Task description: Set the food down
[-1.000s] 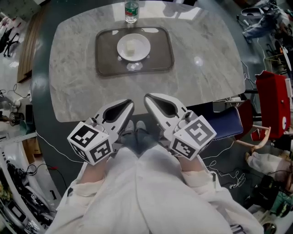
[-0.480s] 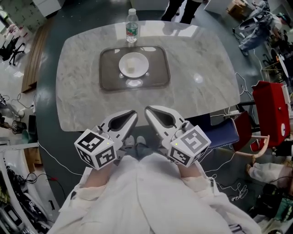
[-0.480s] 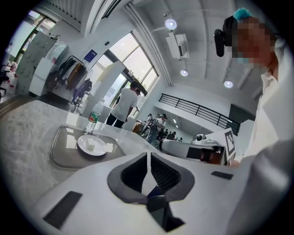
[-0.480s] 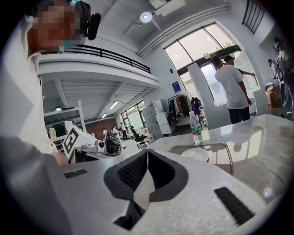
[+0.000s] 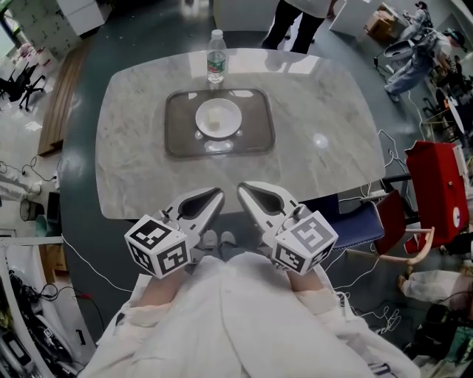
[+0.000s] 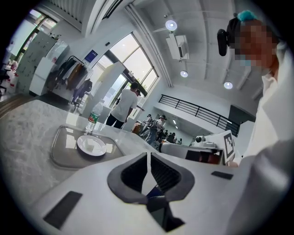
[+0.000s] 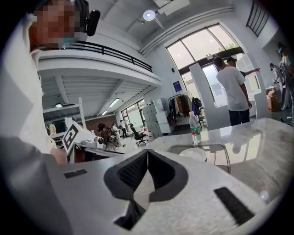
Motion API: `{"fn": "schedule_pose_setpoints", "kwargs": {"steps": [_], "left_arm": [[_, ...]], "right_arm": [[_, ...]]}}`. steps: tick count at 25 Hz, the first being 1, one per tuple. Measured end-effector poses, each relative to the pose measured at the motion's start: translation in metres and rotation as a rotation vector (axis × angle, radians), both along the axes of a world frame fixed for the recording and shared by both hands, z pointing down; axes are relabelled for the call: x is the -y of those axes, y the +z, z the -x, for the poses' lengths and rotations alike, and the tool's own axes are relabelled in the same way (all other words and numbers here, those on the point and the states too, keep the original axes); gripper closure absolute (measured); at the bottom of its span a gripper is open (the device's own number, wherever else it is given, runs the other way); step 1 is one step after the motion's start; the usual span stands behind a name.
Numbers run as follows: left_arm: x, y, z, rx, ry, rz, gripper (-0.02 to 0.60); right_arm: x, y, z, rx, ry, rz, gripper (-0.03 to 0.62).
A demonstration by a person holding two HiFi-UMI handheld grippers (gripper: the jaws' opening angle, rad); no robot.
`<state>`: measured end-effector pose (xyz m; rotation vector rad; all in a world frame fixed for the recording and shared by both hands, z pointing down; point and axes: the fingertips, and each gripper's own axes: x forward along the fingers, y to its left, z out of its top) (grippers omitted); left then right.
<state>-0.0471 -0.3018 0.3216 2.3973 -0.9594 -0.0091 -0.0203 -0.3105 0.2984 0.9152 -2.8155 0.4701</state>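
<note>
A white plate with a small pale piece of food rests on a grey tray at the far side of the marble table. Both grippers hover over the table's near edge, close to the person's body and well short of the tray. My left gripper is shut and holds nothing. My right gripper beside it is likewise shut and holds nothing. In the left gripper view the shut gripper points past the plate. In the right gripper view the shut gripper points toward the plate.
A water bottle stands just beyond the tray. A person stands past the table's far edge. A red chair and a blue seat sit to the right. Cables lie on the floor around the table.
The head view has pulled back, so the table sits lower and smaller and the person beyond it shows. Both grippers stay shut by the near edge, slightly higher.
</note>
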Motion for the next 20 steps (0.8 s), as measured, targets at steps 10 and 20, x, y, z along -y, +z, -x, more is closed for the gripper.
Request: {"fn": "schedule_pose_setpoints", "kwargs": {"steps": [10, 20], "left_arm": [[-0.0006, 0.0007, -0.0038, 0.005, -0.001, 0.009, 0.548], [-0.0047, 0.0076, -0.0080, 0.002, 0.009, 0.025, 0.548]], "right_arm": [[-0.0017, 0.0012, 0.0030, -0.006, -0.042, -0.006, 0.591], [-0.0040, 0.0091, -0.0006, -0.045, -0.038, -0.007, 0.591]]}}
